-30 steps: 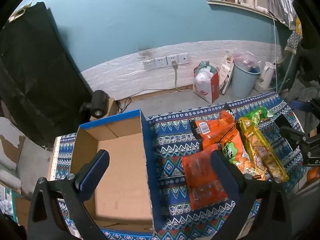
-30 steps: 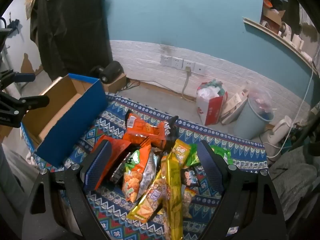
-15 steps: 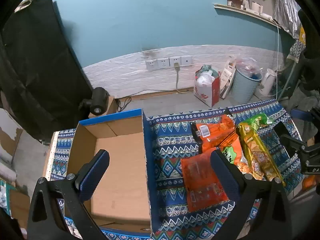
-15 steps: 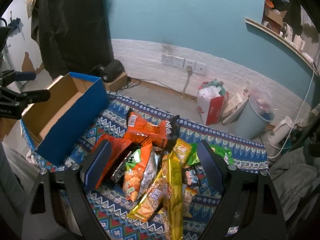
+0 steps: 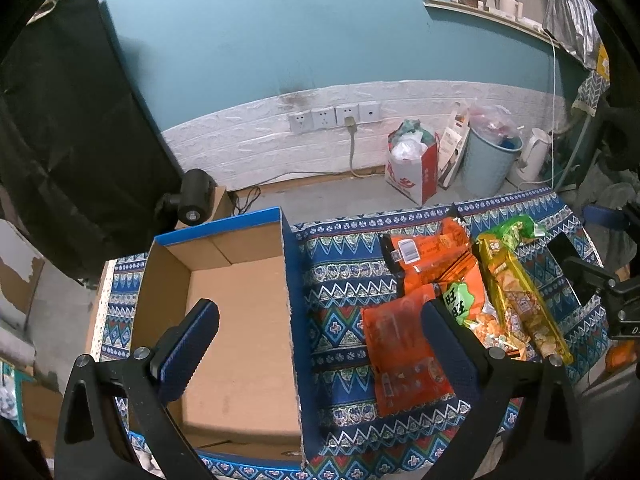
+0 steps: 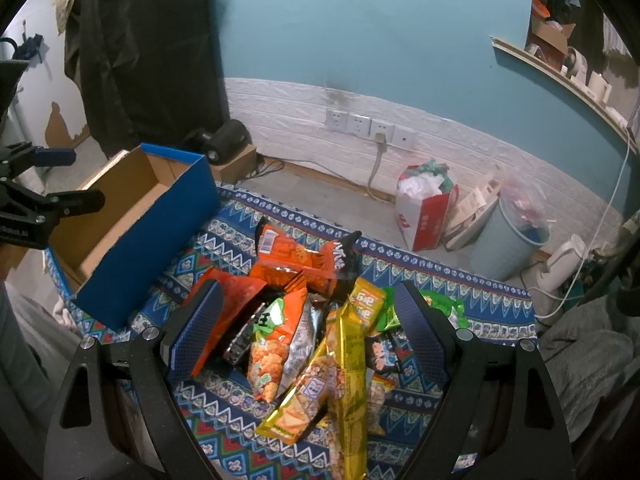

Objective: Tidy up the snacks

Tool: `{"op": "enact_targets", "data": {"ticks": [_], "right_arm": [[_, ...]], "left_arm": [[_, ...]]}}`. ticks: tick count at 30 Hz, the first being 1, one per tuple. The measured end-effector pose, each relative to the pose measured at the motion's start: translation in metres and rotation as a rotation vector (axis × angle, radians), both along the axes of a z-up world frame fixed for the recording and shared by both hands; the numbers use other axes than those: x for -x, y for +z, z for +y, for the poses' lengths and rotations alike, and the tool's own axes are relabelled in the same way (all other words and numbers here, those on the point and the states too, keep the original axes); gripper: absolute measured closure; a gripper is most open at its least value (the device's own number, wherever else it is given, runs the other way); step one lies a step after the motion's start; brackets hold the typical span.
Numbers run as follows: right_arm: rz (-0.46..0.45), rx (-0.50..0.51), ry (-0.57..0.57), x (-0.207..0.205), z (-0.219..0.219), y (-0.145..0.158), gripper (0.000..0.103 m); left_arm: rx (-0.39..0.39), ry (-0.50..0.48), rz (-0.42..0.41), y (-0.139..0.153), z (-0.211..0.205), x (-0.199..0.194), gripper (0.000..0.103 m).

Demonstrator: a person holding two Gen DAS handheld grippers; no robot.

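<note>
A blue cardboard box [image 5: 240,320] with a brown empty inside sits on the patterned cloth [image 5: 344,276]; it shows at the left in the right wrist view too [image 6: 148,236]. A pile of snack packets lies to its right: a flat orange packet [image 5: 404,356], orange bags [image 6: 296,256], a long yellow packet [image 6: 348,380] and a green one [image 6: 444,304]. My left gripper [image 5: 320,340] hangs open above the box's right wall. My right gripper [image 6: 308,332] hangs open above the pile, holding nothing.
Behind the cloth on the floor stand a red and white bag [image 5: 412,168], a pale blue bin [image 5: 492,160] and a white kettle [image 5: 534,156]. Wall sockets [image 5: 332,116] with a cable sit on the white wall strip. A black cloth [image 5: 68,120] hangs at left.
The left gripper has risen and drawn back a little, so the box and packets look slightly smaller. The right gripper has barely moved. Both stay open.
</note>
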State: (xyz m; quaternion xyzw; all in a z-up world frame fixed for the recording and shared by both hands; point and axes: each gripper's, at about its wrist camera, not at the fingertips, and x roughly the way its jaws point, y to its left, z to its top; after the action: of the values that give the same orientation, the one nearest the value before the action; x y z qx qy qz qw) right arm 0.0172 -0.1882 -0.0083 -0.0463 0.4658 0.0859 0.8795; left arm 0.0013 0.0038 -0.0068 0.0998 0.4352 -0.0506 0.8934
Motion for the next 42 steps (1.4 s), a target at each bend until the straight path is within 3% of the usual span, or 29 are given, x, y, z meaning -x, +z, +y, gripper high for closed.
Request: {"op": "enact_targets", "data": {"ticks": [5, 30, 42], "right_arm": [[-0.002, 0.001, 0.002, 0.0003, 0.0008, 0.0006, 0.018], [-0.001, 0.002, -0.007, 0.0017, -0.0038, -0.0026, 0.018], [0.009, -0.011, -0.006, 0.0021, -0.0047, -0.0039, 0.018]], "left_arm": [[-0.018, -0.002, -0.013, -0.0002, -0.0011, 0.001, 0.001], [0.05, -0.043, -0.021, -0.0041, -0.0013, 0.0056, 0.001], [0.01, -0.052, -0.039, -0.0036, -0.0059, 0.0081, 0.001]]}}
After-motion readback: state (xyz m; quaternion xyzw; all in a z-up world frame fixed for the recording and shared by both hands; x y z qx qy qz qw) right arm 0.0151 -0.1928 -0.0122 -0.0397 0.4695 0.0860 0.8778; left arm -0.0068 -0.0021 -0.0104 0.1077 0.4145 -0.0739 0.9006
